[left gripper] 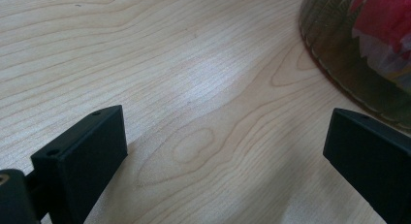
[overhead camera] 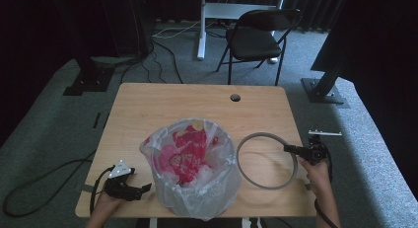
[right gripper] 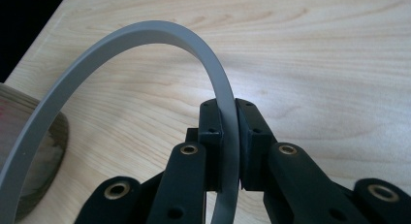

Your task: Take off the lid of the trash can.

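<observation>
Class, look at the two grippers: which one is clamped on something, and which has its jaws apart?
The right gripper is clamped on the grey ring, its jaws pinching the band. The left gripper has its jaws wide apart above bare table, holding nothing.

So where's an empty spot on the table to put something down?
The far strip of the table, behind the bin by the cable hole, is bare. So is the left side. The grey ring and right gripper crowd the right.

Grey ring runs off the frame's bottom edge.
</observation>
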Demonstrator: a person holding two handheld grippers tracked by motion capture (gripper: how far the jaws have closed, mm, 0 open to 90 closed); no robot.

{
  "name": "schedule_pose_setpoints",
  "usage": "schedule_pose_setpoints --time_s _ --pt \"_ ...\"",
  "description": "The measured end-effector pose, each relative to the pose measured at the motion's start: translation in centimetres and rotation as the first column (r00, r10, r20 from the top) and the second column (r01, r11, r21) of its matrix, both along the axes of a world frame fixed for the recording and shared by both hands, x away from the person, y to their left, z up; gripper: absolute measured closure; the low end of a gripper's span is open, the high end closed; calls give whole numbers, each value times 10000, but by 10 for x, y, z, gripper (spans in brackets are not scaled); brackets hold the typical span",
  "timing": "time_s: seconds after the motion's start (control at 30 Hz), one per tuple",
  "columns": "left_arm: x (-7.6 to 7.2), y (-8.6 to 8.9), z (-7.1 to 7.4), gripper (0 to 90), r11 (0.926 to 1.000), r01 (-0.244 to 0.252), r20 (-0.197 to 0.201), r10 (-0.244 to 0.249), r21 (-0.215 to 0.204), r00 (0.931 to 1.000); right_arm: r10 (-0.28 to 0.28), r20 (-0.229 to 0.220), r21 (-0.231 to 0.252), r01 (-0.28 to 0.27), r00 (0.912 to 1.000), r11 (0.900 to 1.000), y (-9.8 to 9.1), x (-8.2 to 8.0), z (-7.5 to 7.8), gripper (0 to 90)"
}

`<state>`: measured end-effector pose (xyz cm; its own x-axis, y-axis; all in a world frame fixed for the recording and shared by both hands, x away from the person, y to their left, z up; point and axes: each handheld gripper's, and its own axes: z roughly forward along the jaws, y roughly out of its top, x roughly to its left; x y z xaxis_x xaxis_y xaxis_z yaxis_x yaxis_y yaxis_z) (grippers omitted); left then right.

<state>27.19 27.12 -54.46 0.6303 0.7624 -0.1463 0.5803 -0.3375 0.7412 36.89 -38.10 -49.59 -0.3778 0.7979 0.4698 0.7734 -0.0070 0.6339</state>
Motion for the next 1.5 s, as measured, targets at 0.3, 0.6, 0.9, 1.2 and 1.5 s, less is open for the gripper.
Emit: schedule_pose_setpoints --time_s 0.3,0.6,0.9,1.2,1.5 --pt "0 -1 0 19 10000 45 -80 -45 87 10000 18 -294 -339 -28 9996 9994 3 1 -16 821" --pt "0 0 0 19 10000 0 -72 0 43 10000 -127 -423 -855 90 9990 9963 3 6 -23 821" --pt "0 0 0 20 10000 -21 -87 22 53 10000 -188 -572 -1361 108 9982 9906 3 9 -29 821" --pt "1 -1 -1 20 10000 -17 -143 18 71 9999 -179 -677 -1633 66 9975 9865 3 9 -33 768" --pt "1 -1 -1 20 9998 -57 -202 60 169 9998 -217 -607 -2122 83 9979 9772 6 7 -29 637"
